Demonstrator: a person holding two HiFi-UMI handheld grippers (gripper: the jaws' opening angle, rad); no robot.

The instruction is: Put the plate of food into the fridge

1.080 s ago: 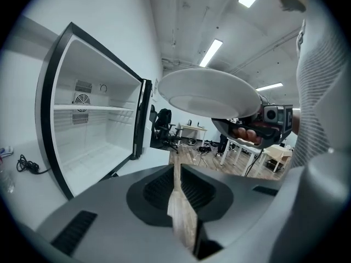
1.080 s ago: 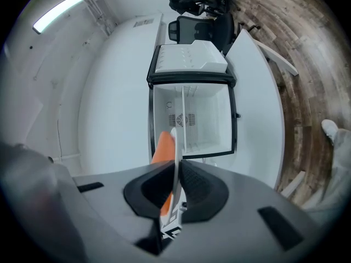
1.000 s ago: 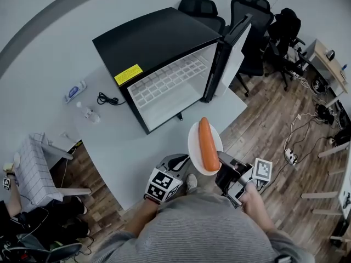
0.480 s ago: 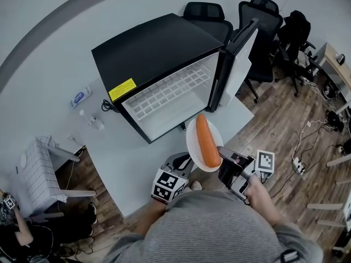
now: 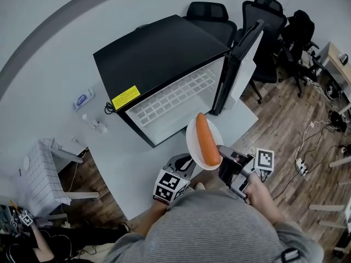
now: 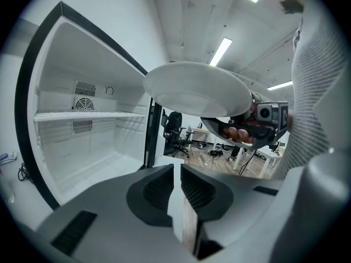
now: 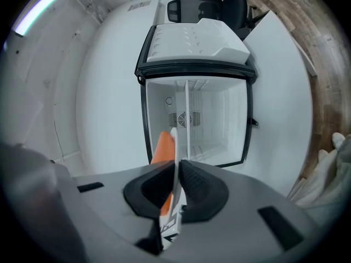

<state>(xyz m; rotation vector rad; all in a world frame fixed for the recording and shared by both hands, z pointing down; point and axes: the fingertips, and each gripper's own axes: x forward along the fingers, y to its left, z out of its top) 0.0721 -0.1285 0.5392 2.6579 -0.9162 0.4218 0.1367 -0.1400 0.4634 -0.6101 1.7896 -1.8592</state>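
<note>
A white plate [image 5: 193,141] carrying a long orange carrot [image 5: 204,141] hangs in the air just before the open black mini fridge [image 5: 159,53]. My right gripper [image 5: 222,156] is shut on the plate's near right rim. In the right gripper view the plate [image 7: 174,147] runs edge-on between the jaws, with the carrot [image 7: 163,147] to its left and the fridge's empty white inside [image 7: 208,125] beyond. My left gripper [image 5: 184,161] sits lower left of the plate, shut and holding nothing. From there the plate's underside [image 6: 192,89] shows overhead.
The fridge stands on a white table [image 5: 131,158] with its door [image 5: 244,64] swung out to the right. A small bottle [image 5: 96,125], a black cable [image 5: 107,107] and a packet [image 5: 82,99] lie left of it. Office chairs [image 5: 263,10] stand behind.
The plate has stayed in my right gripper and edged slightly nearer the fridge opening. The left gripper has kept its place below the plate.
</note>
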